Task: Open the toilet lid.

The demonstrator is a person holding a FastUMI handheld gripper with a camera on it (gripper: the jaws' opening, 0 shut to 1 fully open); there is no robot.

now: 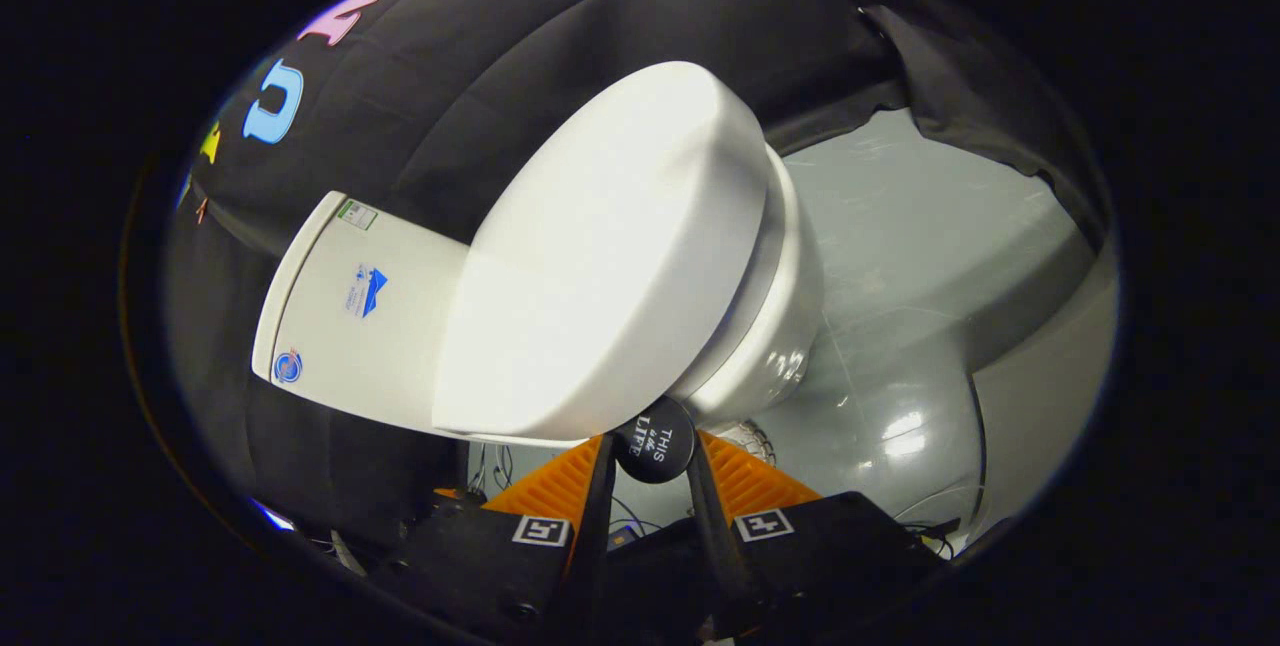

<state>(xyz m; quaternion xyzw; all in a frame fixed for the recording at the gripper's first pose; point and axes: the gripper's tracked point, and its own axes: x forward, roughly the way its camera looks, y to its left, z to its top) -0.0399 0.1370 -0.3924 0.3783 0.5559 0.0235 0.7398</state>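
**Desk:** What do you have in front of you?

**Operator:** I'm looking at the toilet lid (610,256), which takes up most of what I see. It is plain white, smooth and glossy, a rounded oval with a thick, softly curved edge. The near half is brightly lit, almost washed out; the far half is a duller grey-white.

**Desk:** Is it up or down?

**Operator:** I see it lifted a little off the bowl (775,326), with a shadowed gap along the bowl side. The whole picture is tilted, so I can't tell how far it is raised.

**Desk:** Where does it sit?

**Operator:** Just ahead of my fingers, between the white tank (350,316), which carries a few small stickers, and the grey floor (900,256). The bowl shows beside and under it, shiny, with small highlights.

**Desk:** And the gripper?

**Operator:** My gripper (652,466) has its orange, ribbed fingers (745,476) set narrow, with a small black round knob (655,441) between them, right at the lid's near edge. I can't tell whether both fingers actually press on that knob, or whether it touches the lid.
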